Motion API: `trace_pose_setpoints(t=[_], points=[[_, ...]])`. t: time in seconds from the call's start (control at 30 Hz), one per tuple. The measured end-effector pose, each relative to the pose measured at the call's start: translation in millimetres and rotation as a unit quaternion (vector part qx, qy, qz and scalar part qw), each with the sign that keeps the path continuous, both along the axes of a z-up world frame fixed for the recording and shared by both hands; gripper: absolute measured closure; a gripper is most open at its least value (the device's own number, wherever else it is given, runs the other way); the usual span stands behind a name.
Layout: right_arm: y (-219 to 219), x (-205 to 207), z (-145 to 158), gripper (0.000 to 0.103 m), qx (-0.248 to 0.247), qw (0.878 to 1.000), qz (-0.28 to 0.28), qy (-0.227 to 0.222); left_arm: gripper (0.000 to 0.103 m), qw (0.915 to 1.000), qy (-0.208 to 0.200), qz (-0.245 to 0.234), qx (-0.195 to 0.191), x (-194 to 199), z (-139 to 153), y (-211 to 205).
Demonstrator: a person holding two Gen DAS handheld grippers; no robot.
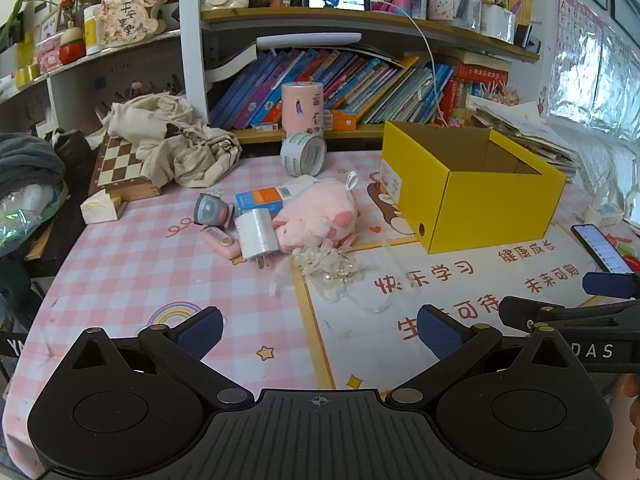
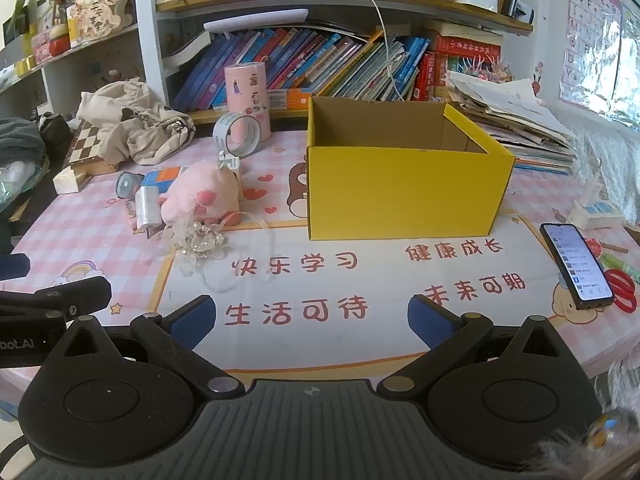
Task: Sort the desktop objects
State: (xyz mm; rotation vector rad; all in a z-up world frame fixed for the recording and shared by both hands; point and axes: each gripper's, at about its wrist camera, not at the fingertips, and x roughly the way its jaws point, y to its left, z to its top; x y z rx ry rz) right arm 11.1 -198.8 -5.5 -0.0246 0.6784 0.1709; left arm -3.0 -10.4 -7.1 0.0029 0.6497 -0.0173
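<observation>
An open yellow box [image 1: 472,196] [image 2: 400,196] stands on the desk, nothing visible inside it. Left of it lies a cluster: a pink plush toy [image 1: 316,216] [image 2: 200,196], a white charger plug [image 1: 256,232] [image 2: 147,208], an orange-blue carton [image 1: 264,198], a small grey-blue gadget [image 1: 210,210], a pink flat case [image 1: 220,242], a clear beaded bow [image 1: 328,264] [image 2: 198,242] and a tape roll [image 1: 303,153] [image 2: 236,134]. My left gripper [image 1: 320,330] is open and empty, short of the cluster. My right gripper [image 2: 312,318] is open and empty in front of the box.
A pink tin [image 1: 302,108] stands behind the tape roll. A chessboard [image 1: 120,168] under crumpled cloth [image 1: 172,136] sits far left. A phone [image 2: 576,266] lies at the right. Bookshelves line the back. The pink checked mat [image 1: 140,280] covers the desk.
</observation>
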Motion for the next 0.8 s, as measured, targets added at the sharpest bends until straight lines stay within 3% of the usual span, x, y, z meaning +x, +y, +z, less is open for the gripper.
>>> trace_pose_setpoints(t=[0.8], points=[[4.3, -3.5, 0.8, 0.000, -0.014, 1.000, 0.001, -0.015, 0.000, 1.0000, 0.002, 0.002, -0.008, -1.0, -0.2, 7.3]])
